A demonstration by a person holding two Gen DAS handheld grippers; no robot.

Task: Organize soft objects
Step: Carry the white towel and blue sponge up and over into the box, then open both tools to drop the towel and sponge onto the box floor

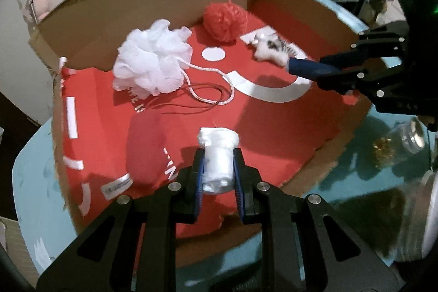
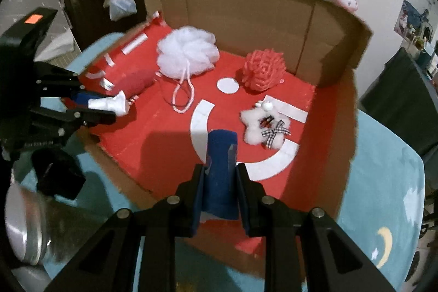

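My left gripper (image 1: 218, 177) is clamped on a white crinkly plastic roll (image 1: 218, 163); my right gripper (image 2: 220, 182) is clamped on a blue smooth roll (image 2: 221, 168), both over the cardboard box (image 2: 246, 10) w/ red floor.

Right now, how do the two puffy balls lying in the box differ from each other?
The white mesh puff is pale and gauzy, while the red puff is coral red and looks coarser, like yarn or netting. The white puff looks bigger than the red puff. The white puff trails a long looped cord across the red floor; no cord shows on the red puff. Both lie loose inside the cardboard box, near its back wall, touched by neither hand-held gripper.
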